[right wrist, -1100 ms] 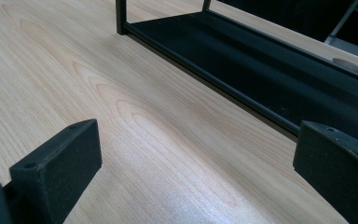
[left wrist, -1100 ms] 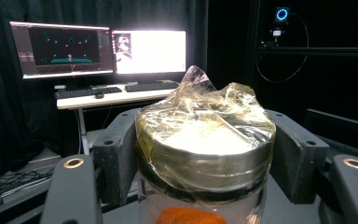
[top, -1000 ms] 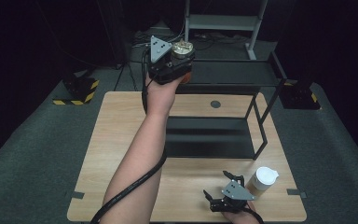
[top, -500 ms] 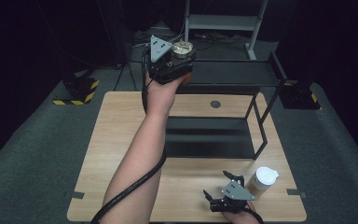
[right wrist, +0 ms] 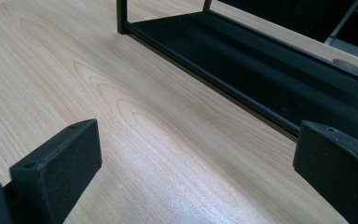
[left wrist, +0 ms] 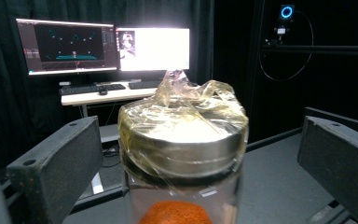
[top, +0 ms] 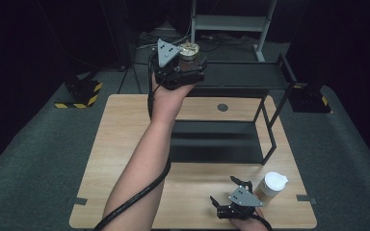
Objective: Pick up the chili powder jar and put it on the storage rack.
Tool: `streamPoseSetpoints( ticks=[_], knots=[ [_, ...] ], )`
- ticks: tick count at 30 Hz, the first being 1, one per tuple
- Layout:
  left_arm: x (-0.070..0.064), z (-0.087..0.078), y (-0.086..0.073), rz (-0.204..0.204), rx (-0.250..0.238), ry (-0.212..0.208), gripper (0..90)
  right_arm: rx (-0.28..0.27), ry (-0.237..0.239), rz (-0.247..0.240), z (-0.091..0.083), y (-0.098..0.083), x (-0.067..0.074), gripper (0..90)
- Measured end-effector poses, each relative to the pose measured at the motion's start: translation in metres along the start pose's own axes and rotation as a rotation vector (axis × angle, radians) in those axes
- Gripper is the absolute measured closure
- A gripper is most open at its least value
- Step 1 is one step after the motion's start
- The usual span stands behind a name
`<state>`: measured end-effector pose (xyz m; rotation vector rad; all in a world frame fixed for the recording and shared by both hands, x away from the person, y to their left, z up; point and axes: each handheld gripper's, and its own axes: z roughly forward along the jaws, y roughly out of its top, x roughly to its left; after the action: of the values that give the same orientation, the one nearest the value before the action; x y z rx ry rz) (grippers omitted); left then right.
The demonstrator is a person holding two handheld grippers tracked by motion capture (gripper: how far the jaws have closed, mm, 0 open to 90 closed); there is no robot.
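Jar stands on top shelf of black rack; placing looks done. Left gripper jaws just opened wide, jar between, untouched. Right gripper spread, empty, over table. Left: withdraw; cup perhaps next.

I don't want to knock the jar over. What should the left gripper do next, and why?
Probably draw the left gripper straight back. Its jaws have just been opening and stand clear of the jar on both sides; the jar appears to stand on the shelf.

The left hand-held gripper is held far forward on an outstretched forearm, its jaws just opened wide. The right hand-held gripper rests low, jaws spread apart.
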<state>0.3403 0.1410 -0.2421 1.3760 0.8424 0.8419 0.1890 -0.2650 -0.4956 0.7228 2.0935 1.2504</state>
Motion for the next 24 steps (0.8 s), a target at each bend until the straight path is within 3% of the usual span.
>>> streamPoseSetpoints(
  ticks=[24],
  knots=[
    [-0.013, -0.052, -0.009, 0.046, -0.004, -0.012, 0.4, 0.003, -0.002, -0.011, 0.000, 0.001, 0.002, 0.0]
  ],
)
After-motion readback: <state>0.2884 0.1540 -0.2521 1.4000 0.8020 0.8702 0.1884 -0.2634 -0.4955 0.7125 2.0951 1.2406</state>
